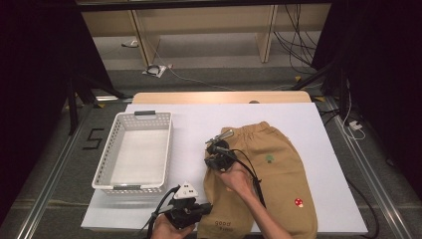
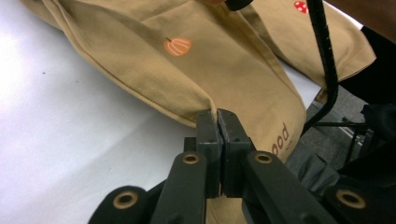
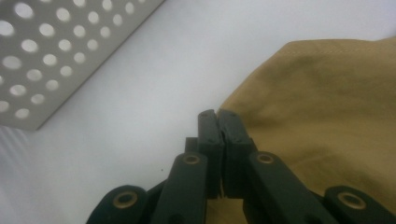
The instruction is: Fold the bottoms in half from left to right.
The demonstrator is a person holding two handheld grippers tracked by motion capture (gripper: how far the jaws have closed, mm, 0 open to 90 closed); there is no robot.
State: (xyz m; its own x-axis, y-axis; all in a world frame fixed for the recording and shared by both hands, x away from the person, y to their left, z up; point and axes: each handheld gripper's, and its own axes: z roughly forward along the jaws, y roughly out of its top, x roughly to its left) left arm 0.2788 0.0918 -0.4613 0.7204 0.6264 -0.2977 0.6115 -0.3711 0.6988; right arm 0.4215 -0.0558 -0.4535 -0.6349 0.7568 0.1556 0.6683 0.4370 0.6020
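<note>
Tan trousers [image 1: 278,169] with small pumpkin, tree and mushroom prints lie flat on the white table cover [image 1: 189,124], waistband at the far end. My left gripper [image 1: 203,209] sits at the near left, its jaws shut on the hem of the left leg. In the left gripper view the pinched edge of the trousers [image 2: 224,60] meets the tips of my left gripper [image 2: 217,114]. My right gripper [image 1: 213,144] is at the left edge near the waist. In the right gripper view my right gripper [image 3: 218,114] is shut on the edge of the trousers [image 3: 327,102].
A white perforated basket [image 1: 166,149] stands left of the trousers, and its wall [image 3: 56,56] is close in the right gripper view. A black cable [image 2: 327,60] trails from the right gripper across the fabric. The table's near edge lies just behind my left hand.
</note>
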